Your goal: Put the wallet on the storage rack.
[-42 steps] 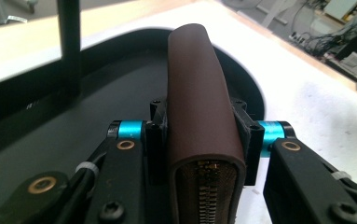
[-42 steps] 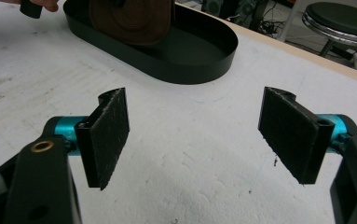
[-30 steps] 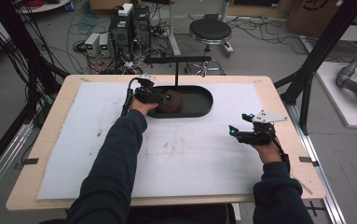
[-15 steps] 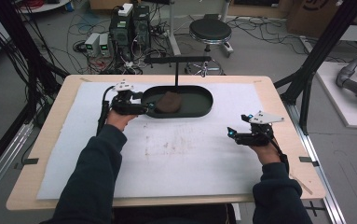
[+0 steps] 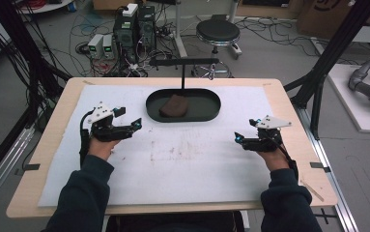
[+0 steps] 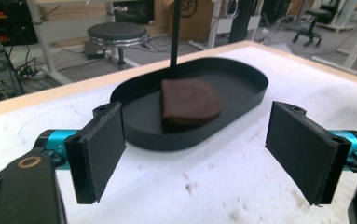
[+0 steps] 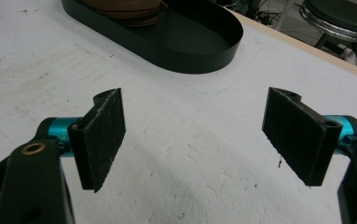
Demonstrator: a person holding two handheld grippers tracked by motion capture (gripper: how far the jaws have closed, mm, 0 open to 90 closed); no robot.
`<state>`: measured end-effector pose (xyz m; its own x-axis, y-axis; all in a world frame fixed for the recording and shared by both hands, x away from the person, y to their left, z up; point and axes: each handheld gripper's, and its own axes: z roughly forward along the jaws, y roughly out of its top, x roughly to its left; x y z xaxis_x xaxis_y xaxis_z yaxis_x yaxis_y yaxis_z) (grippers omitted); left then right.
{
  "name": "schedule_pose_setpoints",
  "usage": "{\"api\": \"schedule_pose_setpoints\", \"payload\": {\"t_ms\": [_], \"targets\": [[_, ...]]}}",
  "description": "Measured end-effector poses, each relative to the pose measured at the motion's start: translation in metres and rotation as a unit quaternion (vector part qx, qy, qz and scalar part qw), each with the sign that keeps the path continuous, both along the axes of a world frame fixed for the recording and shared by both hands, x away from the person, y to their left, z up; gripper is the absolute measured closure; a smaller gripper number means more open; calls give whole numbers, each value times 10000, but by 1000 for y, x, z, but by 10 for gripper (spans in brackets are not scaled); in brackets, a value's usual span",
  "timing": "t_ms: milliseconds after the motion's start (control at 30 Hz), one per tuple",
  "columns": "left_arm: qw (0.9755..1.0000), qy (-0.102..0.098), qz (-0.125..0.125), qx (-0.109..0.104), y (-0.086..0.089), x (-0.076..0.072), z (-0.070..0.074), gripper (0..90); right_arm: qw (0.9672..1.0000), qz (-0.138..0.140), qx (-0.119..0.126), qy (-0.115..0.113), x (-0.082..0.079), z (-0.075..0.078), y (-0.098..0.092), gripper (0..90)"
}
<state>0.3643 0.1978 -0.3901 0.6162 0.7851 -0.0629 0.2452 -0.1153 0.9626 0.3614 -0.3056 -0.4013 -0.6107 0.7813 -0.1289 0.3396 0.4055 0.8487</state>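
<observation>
High view, nearest the person: two dark sleeves come in over the table edge, each hand carrying a gripper above the stained white mat [image 5: 182, 164]. The left gripper [image 5: 135, 125] sits just short of the tray's left end; the right gripper [image 5: 238, 138] hangs well apart from it, off the tray's right side. Neither touches anything.

Both claws stand wide — the left gripper view shows its two padded jaws spread with nothing between them, and the right gripper view shows the same over bare mat.

Farther out lies the black oval tray [image 5: 211, 113], flat on the mat. The brown folded pouch [image 5: 173, 105] rests inside it, toward the left half, near the foot of the thin black post [image 5: 182, 77] that rises at the tray's far rim. In the left gripper view the pouch [image 6: 189, 102] lies flat and square to the jaws.

Judgement: the placing step looks done — pouch in tray, both tools clear. If further handling is wanted, the left gripper is better placed; it would need to clear the tray wall and avoid the post.
</observation>
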Motion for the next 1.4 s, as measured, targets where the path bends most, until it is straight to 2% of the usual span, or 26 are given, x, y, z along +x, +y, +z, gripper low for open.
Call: {"api": "schedule_pose_setpoints", "payload": {"t_ms": [167,400,767,1033,1400], "targets": [[10000,-28,52,38,5,-12,-7,195,9999,64,48,-62,-2,2,0,216],[9999,-100,95,54,13,-24,-14,195,9999,-2,74,-128,-6,5,-1,216],[9997,51,230,-33,26,-28,-24,195,10000,-84,21,-25,-6,3,4,216],[9997,57,241,-37,27,-29,-25,195,9999,-59,134,8,-5,0,2,217],[9997,58,234,-27,27,-28,-25,195,9999,-99,119,-14,-5,0,1,217]]}}
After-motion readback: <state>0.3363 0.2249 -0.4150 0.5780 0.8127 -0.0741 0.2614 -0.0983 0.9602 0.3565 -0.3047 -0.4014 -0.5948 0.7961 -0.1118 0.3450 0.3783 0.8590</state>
